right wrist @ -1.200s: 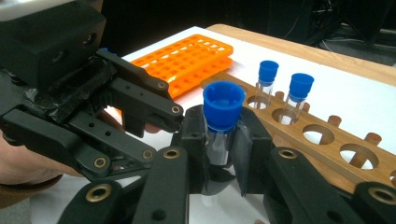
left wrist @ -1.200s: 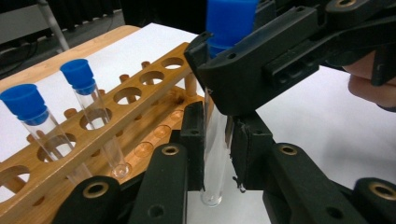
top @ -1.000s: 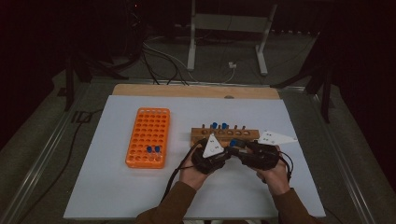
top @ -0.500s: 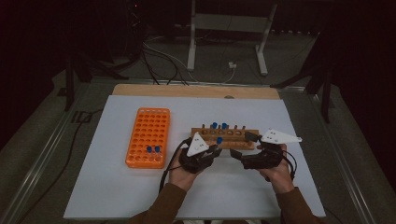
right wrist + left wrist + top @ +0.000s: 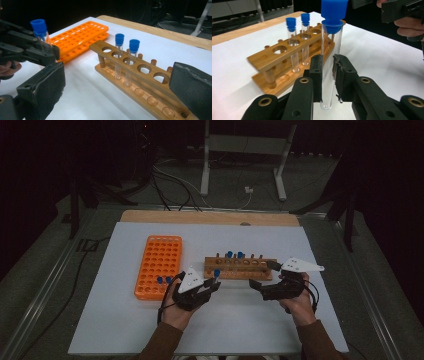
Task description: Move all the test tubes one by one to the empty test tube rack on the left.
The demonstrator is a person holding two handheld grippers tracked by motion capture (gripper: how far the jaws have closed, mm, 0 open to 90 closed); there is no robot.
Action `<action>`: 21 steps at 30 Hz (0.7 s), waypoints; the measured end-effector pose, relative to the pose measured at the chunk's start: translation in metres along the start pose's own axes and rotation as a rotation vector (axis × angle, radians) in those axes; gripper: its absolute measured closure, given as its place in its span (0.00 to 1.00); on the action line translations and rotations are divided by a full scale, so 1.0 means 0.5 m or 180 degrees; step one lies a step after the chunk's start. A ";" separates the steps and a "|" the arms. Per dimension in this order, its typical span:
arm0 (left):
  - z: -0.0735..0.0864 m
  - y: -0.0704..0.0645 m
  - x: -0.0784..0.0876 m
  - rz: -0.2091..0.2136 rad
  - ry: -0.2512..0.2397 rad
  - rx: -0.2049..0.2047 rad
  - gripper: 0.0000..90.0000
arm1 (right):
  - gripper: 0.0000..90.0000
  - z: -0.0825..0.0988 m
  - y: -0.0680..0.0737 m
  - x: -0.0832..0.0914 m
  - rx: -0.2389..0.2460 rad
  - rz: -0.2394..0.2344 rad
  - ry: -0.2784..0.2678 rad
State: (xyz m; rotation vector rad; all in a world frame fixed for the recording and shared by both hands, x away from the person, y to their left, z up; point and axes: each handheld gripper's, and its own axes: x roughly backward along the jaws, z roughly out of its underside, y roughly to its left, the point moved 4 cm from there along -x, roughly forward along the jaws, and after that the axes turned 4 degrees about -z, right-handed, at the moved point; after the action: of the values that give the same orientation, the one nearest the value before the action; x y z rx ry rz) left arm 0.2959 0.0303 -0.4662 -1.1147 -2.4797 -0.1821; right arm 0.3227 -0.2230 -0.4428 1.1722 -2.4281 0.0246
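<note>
Gripping a capped tube [image 5: 329,62], left tongs [image 5: 327,72] hover off the wooden rack's [image 5: 240,268] end; right tongs [image 5: 120,87], just opened, hold nothing.

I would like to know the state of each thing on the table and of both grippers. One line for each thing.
Left gripper: shut on the held tube.
Held tube: upright, blue cap on, clear of both racks.
Right gripper: open, jaws just opened, nothing between them.
Wooden rack: two capped tubes upright in it, other holes free.
Orange rack: two blue-capped tubes at its near end.
</note>
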 end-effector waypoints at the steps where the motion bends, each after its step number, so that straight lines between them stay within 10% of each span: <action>1: 0.002 0.002 0.006 -0.0012 0.0001 -0.0003 0.87 | 0.01 0.000 0.000 0.000 0.0005 0.0003 -0.0003; 21: 0.031 0.036 0.089 -0.0064 -0.0004 0.0033 0.87 | 0.00 0.000 -0.007 0.005 0.0003 0.0083 -0.0051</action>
State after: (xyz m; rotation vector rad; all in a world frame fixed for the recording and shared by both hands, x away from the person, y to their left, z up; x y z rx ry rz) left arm 0.2780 0.0770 -0.4623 -1.0862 -2.4908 -0.1744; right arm 0.3241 -0.2269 -0.4425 1.1455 -2.4575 0.0245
